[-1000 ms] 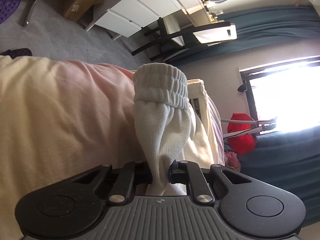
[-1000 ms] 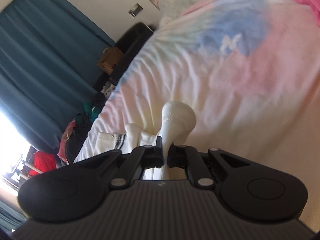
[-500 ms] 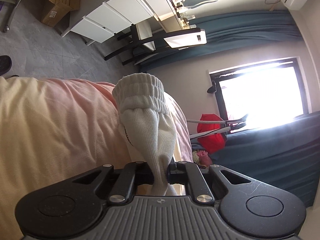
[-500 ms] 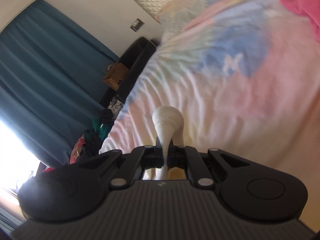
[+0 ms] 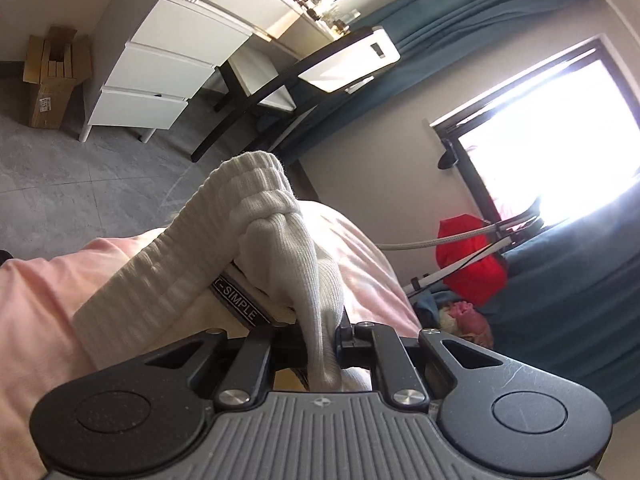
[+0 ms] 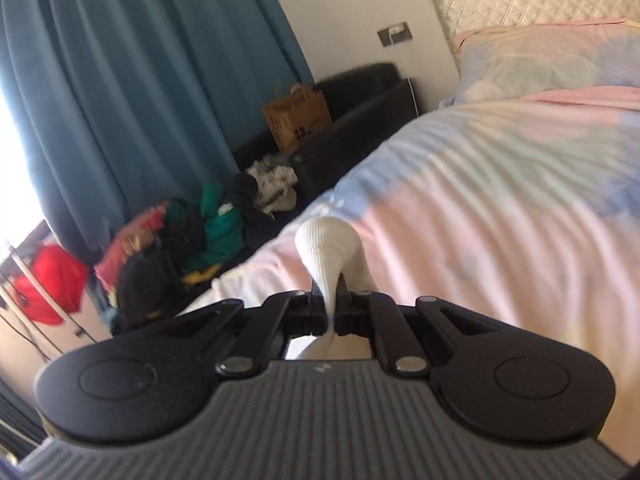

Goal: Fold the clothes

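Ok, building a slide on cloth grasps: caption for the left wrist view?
Left claw shut on a white ribbed garment above a pink bedspread.

The cream ribbed-knit garment lies on the pink bed, one bunched end pinched in the left gripper. The white drawer unit stands on the floor beyond the bed. In the right view, another white knit end sits in the right gripper (above the bed); a heap of clothes lies left, before the blue curtain.
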A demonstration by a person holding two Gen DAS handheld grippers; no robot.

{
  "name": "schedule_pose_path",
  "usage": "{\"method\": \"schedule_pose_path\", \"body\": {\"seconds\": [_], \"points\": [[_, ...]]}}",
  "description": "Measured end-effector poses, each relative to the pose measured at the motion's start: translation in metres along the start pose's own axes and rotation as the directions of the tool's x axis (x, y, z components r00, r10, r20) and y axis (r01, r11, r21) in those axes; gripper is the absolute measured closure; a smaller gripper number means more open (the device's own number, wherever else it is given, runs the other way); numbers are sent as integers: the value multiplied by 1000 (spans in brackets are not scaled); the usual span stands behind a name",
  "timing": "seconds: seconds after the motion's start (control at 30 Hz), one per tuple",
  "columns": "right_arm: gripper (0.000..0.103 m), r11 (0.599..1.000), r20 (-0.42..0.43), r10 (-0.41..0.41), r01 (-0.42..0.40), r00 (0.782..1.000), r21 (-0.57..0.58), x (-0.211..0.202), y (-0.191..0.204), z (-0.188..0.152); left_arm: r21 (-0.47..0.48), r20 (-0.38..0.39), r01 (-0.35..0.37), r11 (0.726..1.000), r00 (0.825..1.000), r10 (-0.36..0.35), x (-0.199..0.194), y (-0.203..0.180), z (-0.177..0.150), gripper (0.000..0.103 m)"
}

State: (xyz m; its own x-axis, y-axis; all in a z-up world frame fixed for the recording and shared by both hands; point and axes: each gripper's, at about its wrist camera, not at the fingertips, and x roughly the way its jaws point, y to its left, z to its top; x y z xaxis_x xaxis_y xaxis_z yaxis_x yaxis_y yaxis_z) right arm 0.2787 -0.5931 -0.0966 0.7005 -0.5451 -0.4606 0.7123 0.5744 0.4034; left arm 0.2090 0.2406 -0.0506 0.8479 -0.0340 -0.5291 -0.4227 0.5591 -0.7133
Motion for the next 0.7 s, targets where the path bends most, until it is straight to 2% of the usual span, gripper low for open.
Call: {"method": "schedule_pose_path", "body": {"seconds": [0.1,0.2,0.27,0.37,0.47,0.5,0.53,0.57,0.6,0.63,0.67,0.7], "points": [[97,999,-40,-19,18,999,-46,51,19,-21,75,-1,-73,994,997,74,56,-10,-1,91],[97,991,-65,-55,47,996,-128,83,35,-44,141,26,-126,982,992,123,95,-12,-10,88],[97,985,-72,-75,63,995,-159,97,40,-57,172,41,-136,976,991,131,107,-13,-16,87],[95,987,-82,-87,75,993,-145,103,35,-69,230,60,-141,963,990,130,111,-18,-23,86],[90,991,-88,-55,43,995,-129,93,28,-66,300,66,-123,946,992,108,102,-23,-28,81],[79,994,-98,-35,24,995,-106,89,24,-63,316,67,-108,943,994,91,94,-23,-30,71],[62,997,-108,3,-11,994,-72,81,19,-59,325,73,-94,941,995,74,84,-23,-31,56],[53,998,-101,40,-45,994,-40,69,13,-57,334,83,-83,939,995,59,73,-23,-33,50],[35,997,-92,72,-73,993,-12,58,8,-54,349,97,-77,934,994,46,62,-23,-36,43],[26,996,-77,88,-88,993,4,46,4,-50,377,120,-80,923,992,37,51,-25,-39,37],[24,995,-67,103,-102,992,19,34,0,-46,405,149,-91,910,988,32,39,-26,-44,34],[23,993,-66,112,-110,992,32,23,-5,-40,420,170,-104,902,985,35,28,-26,-49,26]]}}
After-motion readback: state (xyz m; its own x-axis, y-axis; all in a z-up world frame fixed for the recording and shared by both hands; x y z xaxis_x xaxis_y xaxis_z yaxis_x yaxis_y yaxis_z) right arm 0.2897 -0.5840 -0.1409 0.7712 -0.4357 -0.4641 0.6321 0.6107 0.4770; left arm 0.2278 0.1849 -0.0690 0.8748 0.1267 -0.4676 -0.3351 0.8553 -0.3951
